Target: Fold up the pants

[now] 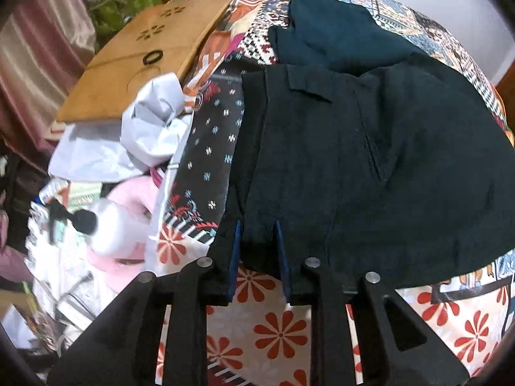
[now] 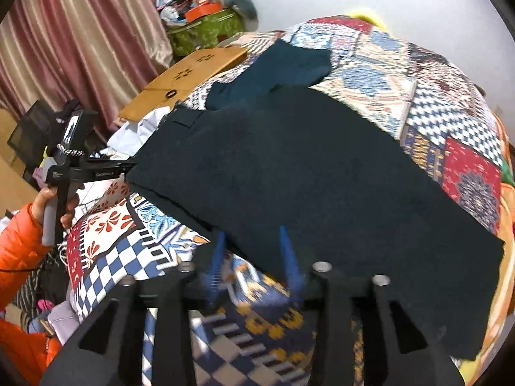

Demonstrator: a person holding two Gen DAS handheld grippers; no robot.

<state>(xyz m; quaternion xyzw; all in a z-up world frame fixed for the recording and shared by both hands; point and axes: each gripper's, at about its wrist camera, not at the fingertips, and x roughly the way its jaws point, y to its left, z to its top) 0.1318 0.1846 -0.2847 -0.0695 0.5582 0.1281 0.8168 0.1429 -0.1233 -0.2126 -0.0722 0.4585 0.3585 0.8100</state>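
On the patchwork quilt (image 2: 370, 64) the dark pants (image 2: 305, 167) lay spread across the bed, already doubled leg over leg by the look of it, with the waistband and a belt loop toward the left edge and a second dark green garment (image 2: 283, 64) lying just beyond them. The left gripper (image 1: 257, 234) stood at the waistband corner with its blue pads on either side of the hem; the jaws stood narrowly apart with cloth between them, though whether the pads actually pinched the fabric could not be told. The right gripper (image 2: 252, 241) sat at the near long edge farther along the legs, its jaws parted and the cloth edge lying at its tips rather than pinched. The step in hand seemed to be taking hold of the near edge at two spots so the pants could be folded over. To do it well, both grippers needed every layer of cloth deep between the pads before lifting, not only the top one; the two holds should rise together and travel level so the fold line stayed straight; and the left hold had to keep clear of the crumpled white paper (image 1: 151, 122) and the brown board (image 1: 141, 61) lying just beside the waistband, lest clutter be dragged onto the quilt
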